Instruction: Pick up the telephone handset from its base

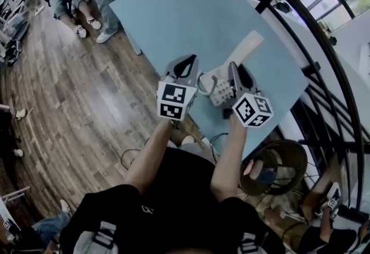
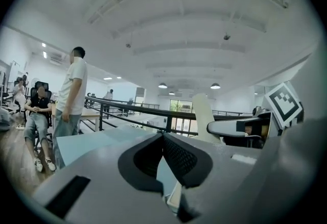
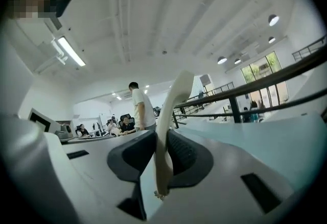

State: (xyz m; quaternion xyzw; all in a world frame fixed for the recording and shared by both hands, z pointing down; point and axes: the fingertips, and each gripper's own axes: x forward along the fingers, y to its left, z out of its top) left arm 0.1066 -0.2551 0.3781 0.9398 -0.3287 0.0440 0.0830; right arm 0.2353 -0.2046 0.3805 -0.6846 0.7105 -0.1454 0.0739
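Gripping the lower end of the cream handset [image 1: 245,49], your right claw [image 3: 162,139] is clamped tight on it, so the handset stands up clear of its base [image 1: 218,94]. Your left claw [image 2: 163,136] is pressed together on nothing, likely hovering close in case the base needs steadying. What looks like the cord [image 1: 205,82] loops between them. Below lies the blue bench [image 1: 191,10], with a railing [image 2: 127,110] past its far edge.

Probably an open-plan office, wood floor [image 1: 75,114], black railing [image 2: 168,122], seated person [image 2: 38,116]
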